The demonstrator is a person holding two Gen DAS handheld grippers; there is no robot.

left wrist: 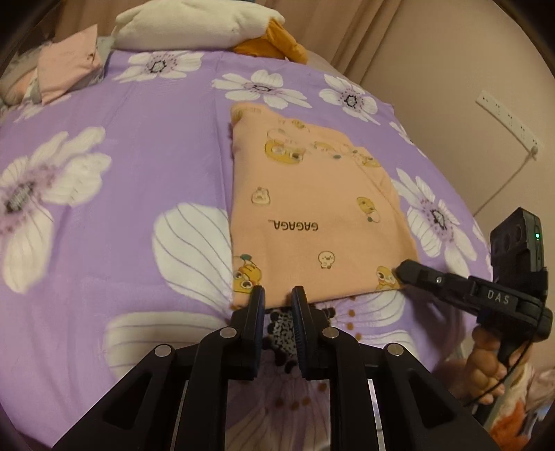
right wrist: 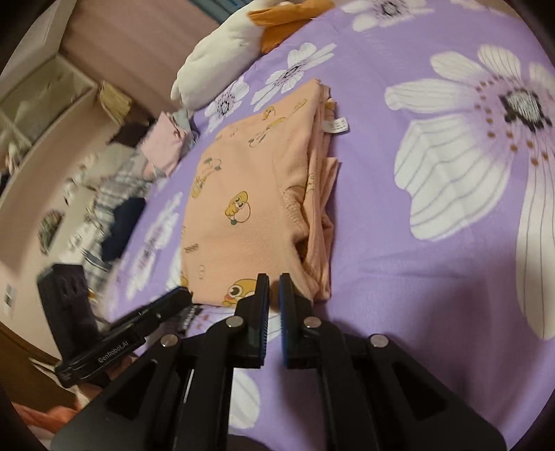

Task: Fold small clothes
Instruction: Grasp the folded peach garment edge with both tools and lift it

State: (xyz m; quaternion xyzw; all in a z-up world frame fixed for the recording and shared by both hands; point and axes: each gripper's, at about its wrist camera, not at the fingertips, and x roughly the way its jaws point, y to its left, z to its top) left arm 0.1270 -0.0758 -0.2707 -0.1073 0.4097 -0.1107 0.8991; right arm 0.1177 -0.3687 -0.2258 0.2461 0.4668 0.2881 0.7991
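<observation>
A peach garment (left wrist: 312, 215) printed with yellow cartoon ducks and the word GAGAGA lies folded into a rectangle on the purple flowered bedsheet (left wrist: 138, 173). My left gripper (left wrist: 278, 295) is at its near edge, jaws a little apart, nothing between them. My right gripper (right wrist: 274, 281) is at the garment's (right wrist: 249, 194) near corner, jaws nearly together with a small gap, empty. Its tip also shows in the left wrist view (left wrist: 404, 269), touching the garment's right corner. The left gripper's tip shows in the right wrist view (right wrist: 173, 298). Stacked layers and a white label (right wrist: 336, 125) show along the garment's right side.
A white and orange plush toy (left wrist: 208, 24) lies at the head of the bed. A folded pink cloth (left wrist: 69, 62) sits at the far left, with more clothes (right wrist: 118, 208) piled at the bed edge. A power strip (left wrist: 510, 121) hangs on the wall.
</observation>
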